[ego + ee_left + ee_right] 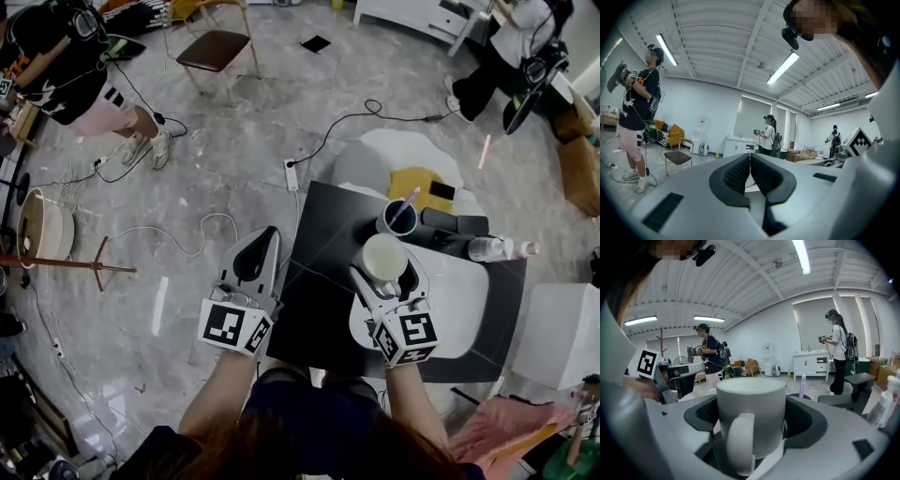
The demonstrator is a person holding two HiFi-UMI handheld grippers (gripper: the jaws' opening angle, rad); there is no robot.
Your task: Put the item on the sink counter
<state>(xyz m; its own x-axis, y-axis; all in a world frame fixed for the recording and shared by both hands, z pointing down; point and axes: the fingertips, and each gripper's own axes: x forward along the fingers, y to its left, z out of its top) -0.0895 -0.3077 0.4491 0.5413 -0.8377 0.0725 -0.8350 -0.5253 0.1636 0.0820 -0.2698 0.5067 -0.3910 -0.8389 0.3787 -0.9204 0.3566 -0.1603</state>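
A white mug [383, 257] [751, 418] sits upright between the jaws of my right gripper [386, 272] [752, 420], which is shut on it, handle toward the camera. It hangs over the dark sink counter [323, 281] at the left edge of the white basin [455, 305]. My left gripper [253, 258] [750, 176] is shut with nothing in it and is held left of the counter, above the floor.
Behind the mug stand a dark cup [397, 218] with a toothbrush [407, 204], a black box [455, 223] and a lying clear bottle [494, 248]. A power strip [292, 174] and cables lie on the floor. Other people stand around the room. A chair [216, 49] stands far back.
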